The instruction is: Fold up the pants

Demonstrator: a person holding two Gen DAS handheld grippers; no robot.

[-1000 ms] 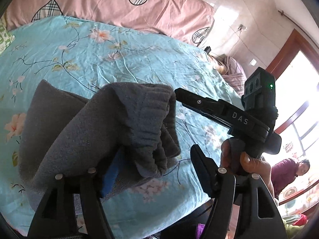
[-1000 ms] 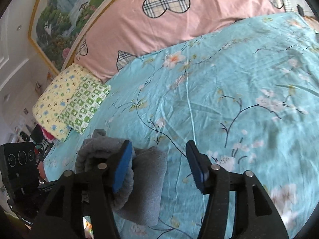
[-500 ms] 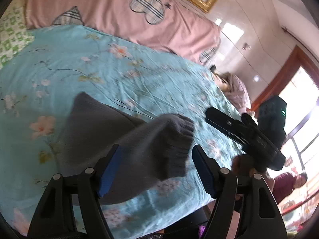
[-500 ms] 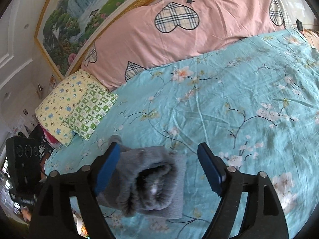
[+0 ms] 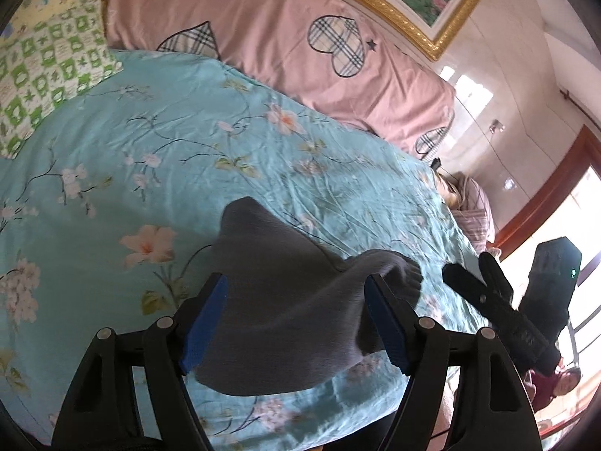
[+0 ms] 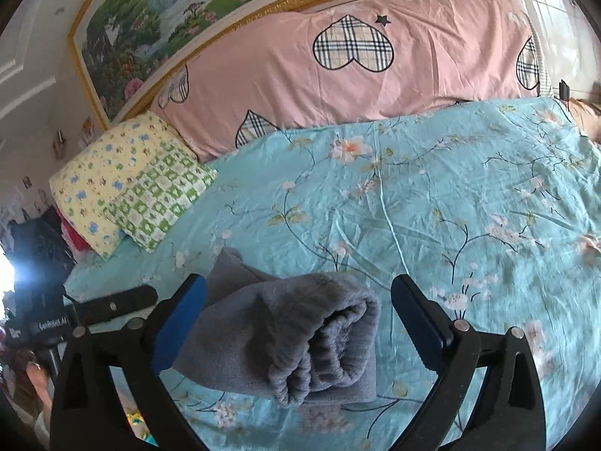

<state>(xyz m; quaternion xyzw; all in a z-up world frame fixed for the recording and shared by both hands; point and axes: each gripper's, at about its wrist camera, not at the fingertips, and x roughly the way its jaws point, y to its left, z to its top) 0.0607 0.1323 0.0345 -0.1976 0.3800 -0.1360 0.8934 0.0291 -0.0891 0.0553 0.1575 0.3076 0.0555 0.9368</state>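
The grey fleece pants [image 5: 293, 300] lie folded in a compact bundle on the blue floral bedsheet [image 5: 188, 143], near the bed's front edge. In the right wrist view the pants [image 6: 296, 338] show their gathered waistband end on top. My left gripper [image 5: 296, 319] is open, its blue-padded fingers apart on either side of the bundle, not touching it. My right gripper [image 6: 300, 327] is open too, held above and in front of the bundle. Each gripper shows in the other's view, the right one [image 5: 499, 308] beside the pants and the left one [image 6: 94, 312] at the left.
A long pink pillow with plaid hearts [image 6: 357, 75] runs along the headboard. Yellow and green patterned pillows [image 6: 127, 184] lie at the bed's left. A person lies at the bed's far right [image 5: 465, 195]. Another person sits by the window [image 5: 556, 379].
The left gripper let go of the pants and opened. Both grippers drew back and up from the bundle, which now lies flat on the sheet.
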